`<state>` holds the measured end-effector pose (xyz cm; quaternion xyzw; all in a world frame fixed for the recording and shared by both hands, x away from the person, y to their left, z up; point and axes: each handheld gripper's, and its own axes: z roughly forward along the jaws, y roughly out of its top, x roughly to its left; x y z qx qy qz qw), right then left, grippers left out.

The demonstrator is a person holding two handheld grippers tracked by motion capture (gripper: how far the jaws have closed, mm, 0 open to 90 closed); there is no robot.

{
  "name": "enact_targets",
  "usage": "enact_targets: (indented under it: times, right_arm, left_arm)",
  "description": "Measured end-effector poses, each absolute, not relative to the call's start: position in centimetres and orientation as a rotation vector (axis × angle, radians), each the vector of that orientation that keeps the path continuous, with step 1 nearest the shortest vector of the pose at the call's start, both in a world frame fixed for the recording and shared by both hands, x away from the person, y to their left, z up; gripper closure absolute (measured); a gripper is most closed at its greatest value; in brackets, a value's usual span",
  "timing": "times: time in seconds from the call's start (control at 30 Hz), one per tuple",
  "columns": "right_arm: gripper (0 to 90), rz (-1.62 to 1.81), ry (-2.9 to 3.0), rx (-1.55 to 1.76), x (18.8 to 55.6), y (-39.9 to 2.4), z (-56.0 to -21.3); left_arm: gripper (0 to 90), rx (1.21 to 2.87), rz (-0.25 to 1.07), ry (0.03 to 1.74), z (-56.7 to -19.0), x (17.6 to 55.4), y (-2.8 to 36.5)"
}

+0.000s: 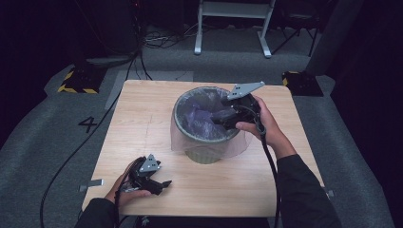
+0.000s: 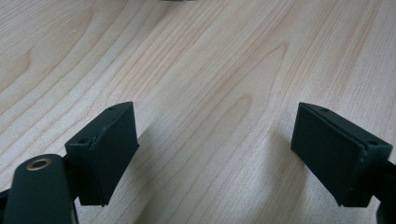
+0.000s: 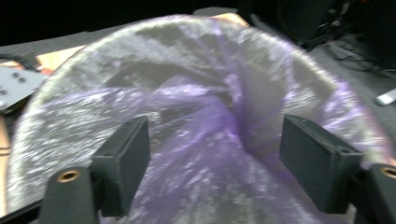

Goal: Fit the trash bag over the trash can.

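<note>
A grey waste bin point(image 1: 205, 151) stands in the middle of the wooden table point(image 1: 142, 123), lined with a thin purple bag point(image 1: 197, 116) that drapes over its rim. My right gripper point(image 1: 219, 118) hangs over the bin's right rim, pointing into it. In the right gripper view its jaws point(image 3: 215, 158) stand wide apart, with a bunched fold of the purple bag point(image 3: 201, 116) rising between them, and the pads do not press on it. My left gripper point(image 1: 163, 184) rests low at the table's front left. It is open point(image 2: 215, 149), with only bare wood between its pads.
The table's far edge lies just behind the bin. On the grey floor are black cables point(image 1: 71, 156), two yellow-and-black striped blocks point(image 1: 78, 80), a painted 4 point(image 1: 88, 124) and a white frame's legs point(image 1: 233, 28) at the back.
</note>
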<state>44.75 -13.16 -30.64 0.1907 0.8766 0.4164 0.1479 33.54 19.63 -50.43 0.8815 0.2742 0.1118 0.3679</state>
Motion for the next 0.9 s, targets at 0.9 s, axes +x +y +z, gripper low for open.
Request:
enact_targets:
  times: [0.9]
  right_arm:
    - [21.1,1.023,2.659,0.572,45.0,-12.5,-32.6]
  left_arm:
    - [14.2,2.261,0.283,0.699,-50.4,33.5,19.6]
